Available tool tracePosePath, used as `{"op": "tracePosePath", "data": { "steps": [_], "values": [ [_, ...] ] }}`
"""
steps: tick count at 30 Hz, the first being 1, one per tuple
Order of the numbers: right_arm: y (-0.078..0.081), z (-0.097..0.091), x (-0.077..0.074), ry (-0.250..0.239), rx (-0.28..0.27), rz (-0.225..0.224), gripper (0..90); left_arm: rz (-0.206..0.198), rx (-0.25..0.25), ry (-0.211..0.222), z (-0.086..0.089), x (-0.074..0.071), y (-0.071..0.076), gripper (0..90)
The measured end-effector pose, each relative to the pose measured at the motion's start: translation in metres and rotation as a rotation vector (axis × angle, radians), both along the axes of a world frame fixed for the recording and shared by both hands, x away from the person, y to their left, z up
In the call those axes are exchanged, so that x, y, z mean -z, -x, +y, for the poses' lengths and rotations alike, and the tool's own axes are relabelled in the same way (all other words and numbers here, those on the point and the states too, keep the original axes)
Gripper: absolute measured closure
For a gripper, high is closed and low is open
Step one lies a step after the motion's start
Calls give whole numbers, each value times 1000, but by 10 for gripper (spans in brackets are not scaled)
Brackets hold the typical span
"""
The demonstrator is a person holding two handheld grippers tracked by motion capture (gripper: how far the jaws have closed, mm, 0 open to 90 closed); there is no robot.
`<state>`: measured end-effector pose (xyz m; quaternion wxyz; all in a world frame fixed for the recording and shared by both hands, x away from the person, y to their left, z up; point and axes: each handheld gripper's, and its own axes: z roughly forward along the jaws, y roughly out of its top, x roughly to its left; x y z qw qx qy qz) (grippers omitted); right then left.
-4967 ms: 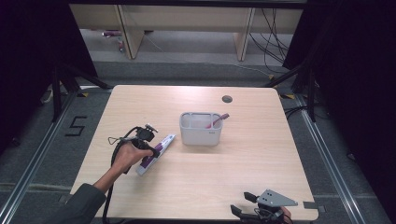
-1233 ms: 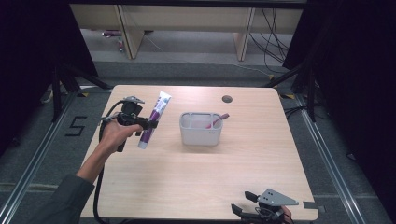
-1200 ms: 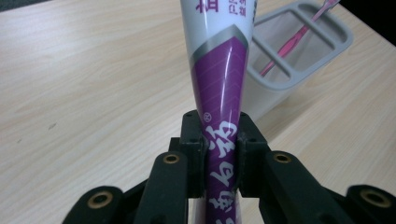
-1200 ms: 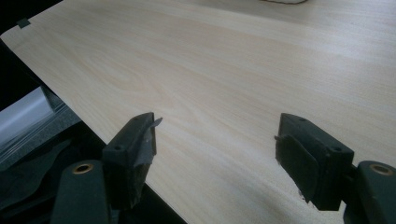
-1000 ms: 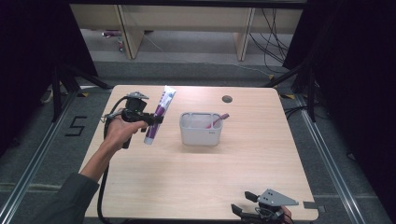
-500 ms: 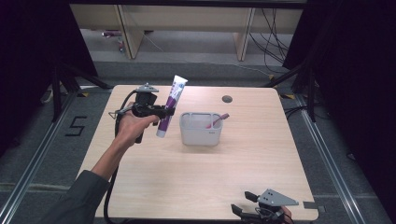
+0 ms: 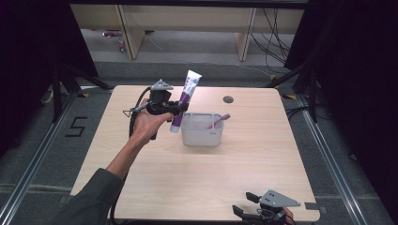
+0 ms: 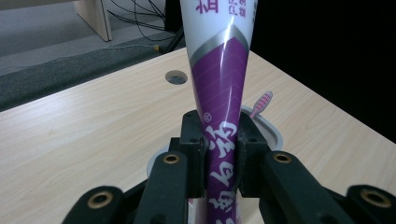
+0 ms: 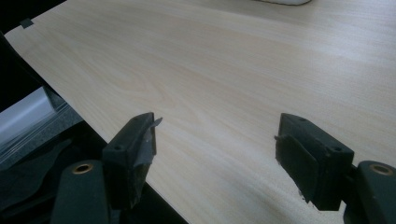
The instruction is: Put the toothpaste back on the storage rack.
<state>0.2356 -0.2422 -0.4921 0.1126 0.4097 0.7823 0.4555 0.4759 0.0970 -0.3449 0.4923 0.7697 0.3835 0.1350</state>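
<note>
Overhead, the pale wooden table (image 7: 197,164) with rounded corners and a small round cable hole (image 7: 228,99) near its far edge stands on grey carpet, dark curtains at both sides and light wooden shelf legs with loose cables beyond it. Above the table's far left part, the left gripper (image 7: 179,108) clamps a purple and white toothpaste tube (image 7: 184,101) at its lower half; the tube stands nearly upright, tilted a little to the right, just left of the white rectangular plastic tub (image 7: 202,130), in which a pink toothbrush (image 7: 220,120) leans. The right gripper (image 7: 243,211) rests at the table's near edge.

Seen from the left gripper view, both black jaws press the tube (image 8: 220,107) from either side, its broad white end rising out of frame; the tub's rim (image 8: 273,132) and the toothbrush head (image 8: 262,101) show behind.

Along the right gripper view, the jaws stand wide apart over bare wood (image 9: 224,79), nothing between them.
</note>
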Motion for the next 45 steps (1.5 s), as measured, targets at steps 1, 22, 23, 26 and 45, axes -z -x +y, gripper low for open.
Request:
{"op": "tracePosePath", "data": {
  "steps": [1,22,23,26,45],
  "values": [
    [0,0,0,-3,-1,2,295,-4,-2,3,-2,1,-2,762],
    [0,0,0,-11,-15,-8,295,-64,-1,39,-44,-2,-17,762],
    [1,0,0,-11,-14,-3,295,-71,-5,35,-45,-2,-17,762],
    [1,0,0,-4,-11,-9,295,-71,-7,36,-50,2,-20,762],
    [3,0,0,-21,-13,-13,295,-97,-4,34,-70,25,-33,761]
  ]
}}
